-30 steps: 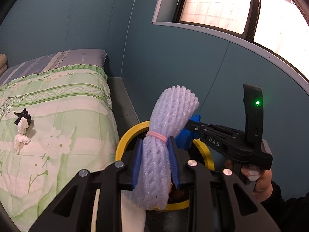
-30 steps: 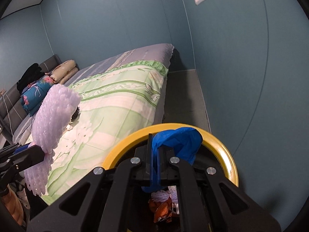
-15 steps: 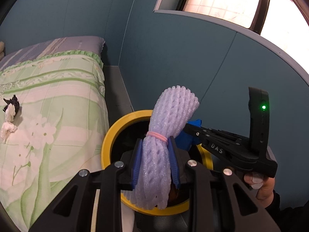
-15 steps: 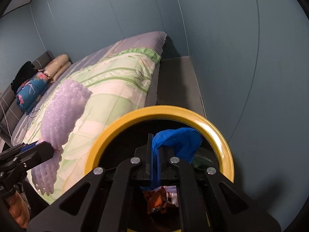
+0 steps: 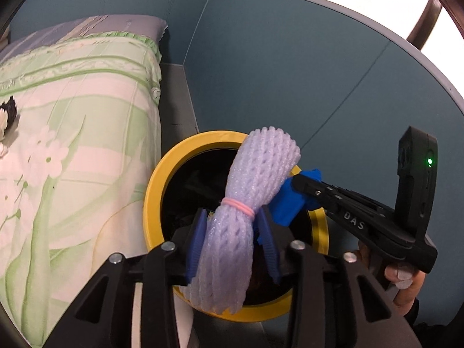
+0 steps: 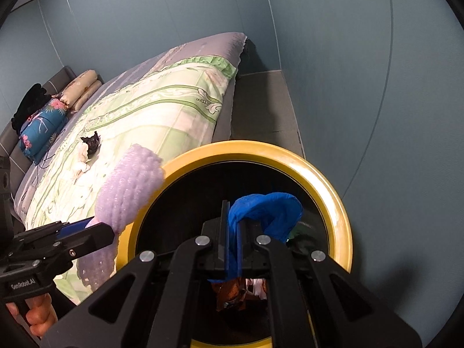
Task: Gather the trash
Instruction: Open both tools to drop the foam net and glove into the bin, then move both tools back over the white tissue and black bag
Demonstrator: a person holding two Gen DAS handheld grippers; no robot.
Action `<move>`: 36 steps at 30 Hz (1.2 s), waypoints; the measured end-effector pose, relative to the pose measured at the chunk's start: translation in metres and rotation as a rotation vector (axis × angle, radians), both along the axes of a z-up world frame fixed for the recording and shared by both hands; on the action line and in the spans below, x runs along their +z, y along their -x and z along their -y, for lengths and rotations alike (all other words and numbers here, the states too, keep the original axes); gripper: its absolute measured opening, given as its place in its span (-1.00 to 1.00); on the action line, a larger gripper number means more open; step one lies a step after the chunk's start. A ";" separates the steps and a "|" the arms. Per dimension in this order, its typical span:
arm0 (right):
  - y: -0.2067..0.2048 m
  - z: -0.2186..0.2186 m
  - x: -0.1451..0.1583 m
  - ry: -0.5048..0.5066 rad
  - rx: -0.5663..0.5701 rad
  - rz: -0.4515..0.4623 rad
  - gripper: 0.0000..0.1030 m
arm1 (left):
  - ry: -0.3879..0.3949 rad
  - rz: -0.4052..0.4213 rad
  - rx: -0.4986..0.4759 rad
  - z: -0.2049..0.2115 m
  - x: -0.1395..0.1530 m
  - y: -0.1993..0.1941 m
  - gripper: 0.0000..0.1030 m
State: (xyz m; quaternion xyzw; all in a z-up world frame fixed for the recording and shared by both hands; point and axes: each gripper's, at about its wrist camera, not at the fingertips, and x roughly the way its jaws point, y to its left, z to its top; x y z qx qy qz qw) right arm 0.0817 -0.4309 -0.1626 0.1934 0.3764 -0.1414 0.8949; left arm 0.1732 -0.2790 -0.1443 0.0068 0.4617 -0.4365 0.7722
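Blue-walled room: green floral bed (image 6: 150, 110) at 10 o'clock of the yellow-rimmed bin (image 6: 333, 191). Left hand-held gripper (image 5: 232, 226) pinches foam netting (image 5: 249, 200); right hand-held gripper (image 6: 232, 226) pinches blue trash (image 6: 269, 211).

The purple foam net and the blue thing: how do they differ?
The purple foam net is a long mesh bundle tied with a pink band; the blue scrap is a small, smooth crumple. The left tool holds the net, the right tool the scrap. Both hang above the yellow-rimmed bin.
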 end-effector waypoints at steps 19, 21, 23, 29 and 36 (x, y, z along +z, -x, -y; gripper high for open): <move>0.000 0.009 0.010 -0.030 -0.042 -0.006 -0.05 | 0.044 0.007 0.114 -0.049 0.013 -0.017 0.18; -0.002 0.006 0.014 -0.035 -0.029 -0.009 0.05 | 0.043 0.017 0.130 -0.057 0.014 -0.019 0.23; -0.007 0.001 0.016 -0.028 -0.003 -0.031 0.18 | 0.040 0.023 0.150 -0.066 0.013 -0.022 0.25; -0.020 -0.012 0.022 0.009 0.035 -0.076 0.27 | 0.043 0.019 0.210 -0.094 0.010 -0.035 0.25; -0.039 -0.023 0.019 0.030 0.083 -0.158 0.37 | 0.057 0.031 0.272 -0.129 0.009 -0.041 0.25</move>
